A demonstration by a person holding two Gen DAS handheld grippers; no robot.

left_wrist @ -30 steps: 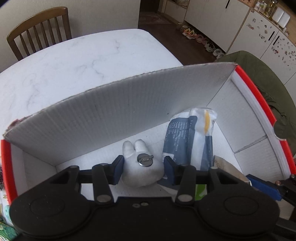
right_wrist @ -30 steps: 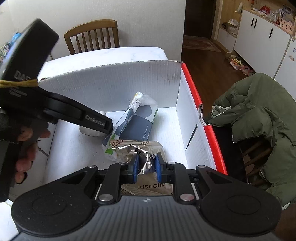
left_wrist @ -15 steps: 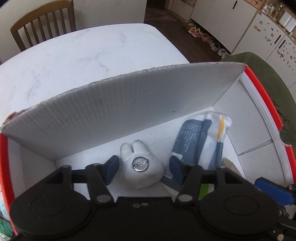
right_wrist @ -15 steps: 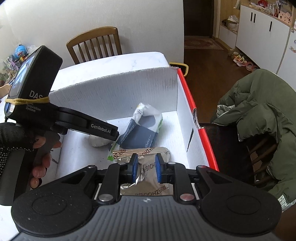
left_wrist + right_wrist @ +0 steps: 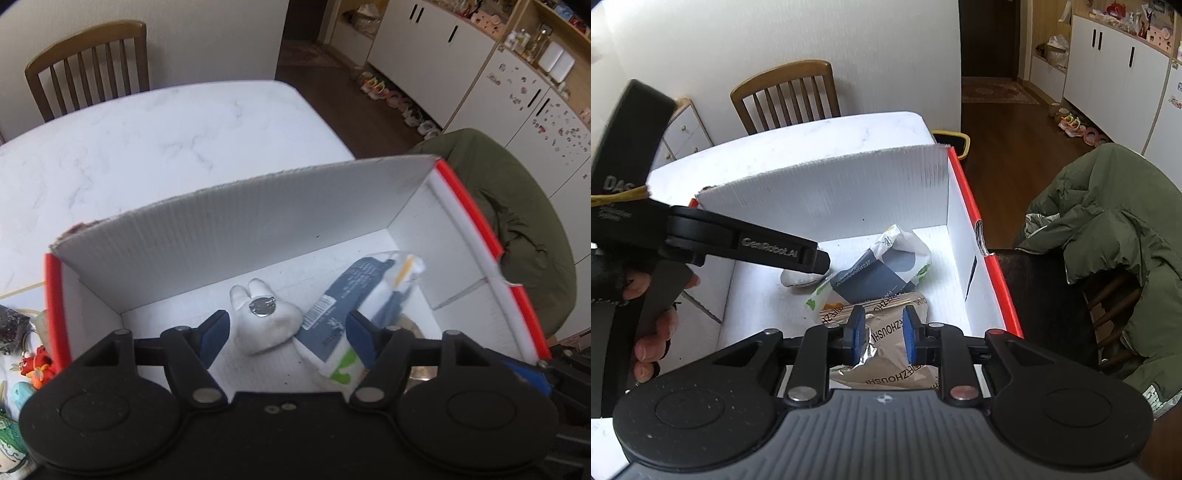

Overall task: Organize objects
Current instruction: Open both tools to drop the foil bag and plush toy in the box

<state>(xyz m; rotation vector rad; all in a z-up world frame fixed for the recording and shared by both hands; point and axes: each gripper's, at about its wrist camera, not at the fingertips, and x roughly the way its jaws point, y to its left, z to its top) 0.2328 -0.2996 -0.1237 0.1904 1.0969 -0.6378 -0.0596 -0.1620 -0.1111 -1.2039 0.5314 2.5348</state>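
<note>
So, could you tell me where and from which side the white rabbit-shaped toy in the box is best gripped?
Probably across its wide rounded body, coming from above. It lies flat on the box floor, ears towards the far wall, and the open left gripper already straddles its flanks. The metal pin on top is too small.

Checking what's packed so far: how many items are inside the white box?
3: a white plush badge at the back left, a navy-and-white packet mid-box, a foil packet nearest. Others may be hidden underneath.

Left gripper (image 5: 820,260) side arm: "GenRobot.AI"; its handle body reads "DAS", remainder cut off. Foil packet (image 5: 886,354) in box: "ZHOUSHI", printed upside down, repeated along edge. Navy-and-white pouch (image 5: 343,314): barcode, small print illegible.
</note>
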